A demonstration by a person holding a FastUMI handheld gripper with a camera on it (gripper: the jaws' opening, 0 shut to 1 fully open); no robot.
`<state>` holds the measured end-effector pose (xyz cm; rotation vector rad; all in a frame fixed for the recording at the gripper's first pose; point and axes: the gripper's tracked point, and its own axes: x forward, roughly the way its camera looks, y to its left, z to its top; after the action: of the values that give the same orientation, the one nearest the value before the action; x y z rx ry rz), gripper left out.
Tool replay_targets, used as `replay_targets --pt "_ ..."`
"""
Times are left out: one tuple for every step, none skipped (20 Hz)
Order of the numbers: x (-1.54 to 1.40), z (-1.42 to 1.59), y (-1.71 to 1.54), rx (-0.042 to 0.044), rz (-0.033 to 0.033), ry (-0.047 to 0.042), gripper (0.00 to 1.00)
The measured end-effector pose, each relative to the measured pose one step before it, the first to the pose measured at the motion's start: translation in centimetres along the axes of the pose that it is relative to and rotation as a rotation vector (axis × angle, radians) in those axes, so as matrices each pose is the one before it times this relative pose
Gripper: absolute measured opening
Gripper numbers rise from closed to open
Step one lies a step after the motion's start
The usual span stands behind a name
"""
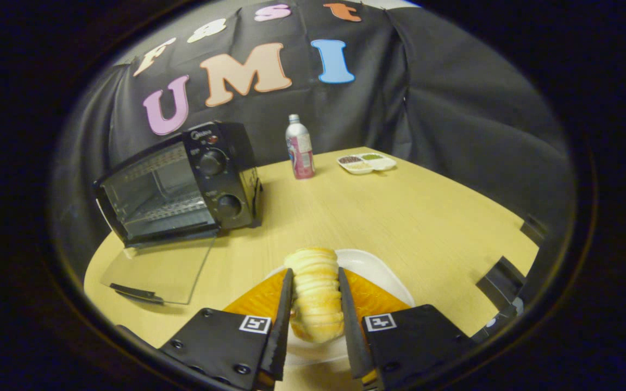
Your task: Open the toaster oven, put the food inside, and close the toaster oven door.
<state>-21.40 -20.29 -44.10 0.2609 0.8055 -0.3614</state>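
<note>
Both gripper fingers press a ridged pastry above the white plate; far left, the toaster oven stands open.

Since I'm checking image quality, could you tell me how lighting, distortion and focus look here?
Gripper view: fisheye bends the table edge; lighting is dim and warm; the toaster oven casts a soft shadow beside it, its open glass door barely glares; the bread between the gripper fingers is sharp, the bottle softer.
</note>
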Motion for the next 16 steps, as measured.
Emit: replay_targets --pt "-0.241 0.962 2.013 0.01246 0.03351 -0.01717 0.48" --pt "-0.165 0.549 2.330 0.01765 0.04107 -0.01154 0.48" --pt "0.051 0.631 2.356 0.02097 0.04263 -0.00893 0.48" --pt "0.009 0.355 2.202 0.02164 0.04211 -0.01061 0.48" --pt "0.363 0.379 2.276 0.01461 0.03613 -0.00988 0.48" --pt "0.483 0.145 1.988 0.00971 0.03043 -0.00842 0.48" --pt "0.718 0.031 1.969 0.00153 0.02433 0.00075 0.48" --pt "0.845 -0.254 1.755 0.00646 0.02471 0.00477 0.48" --pt "0.844 -0.137 1.873 0.01798 0.02611 0.00740 0.48" --pt "0.812 -0.135 1.661 0.02752 0.02556 0.00422 0.48" --pt "0.935 -0.034 1.377 0.02364 0.01263 0.00331 0.48" --pt "0.976 -0.134 1.225 0.00980 0.01032 0.00225 0.48" --pt "1.121 -0.025 1.055 0.00477 0.00640 0.00285 0.48" --pt "1.012 -0.096 0.896 0.00922 0.00304 0.00125 0.48" --pt "1.131 0.016 0.573 0.01365 0.00011 0.00285 0.48" --pt "1.088 0.105 0.540 0.01288 -0.00486 -0.00486 0.48"
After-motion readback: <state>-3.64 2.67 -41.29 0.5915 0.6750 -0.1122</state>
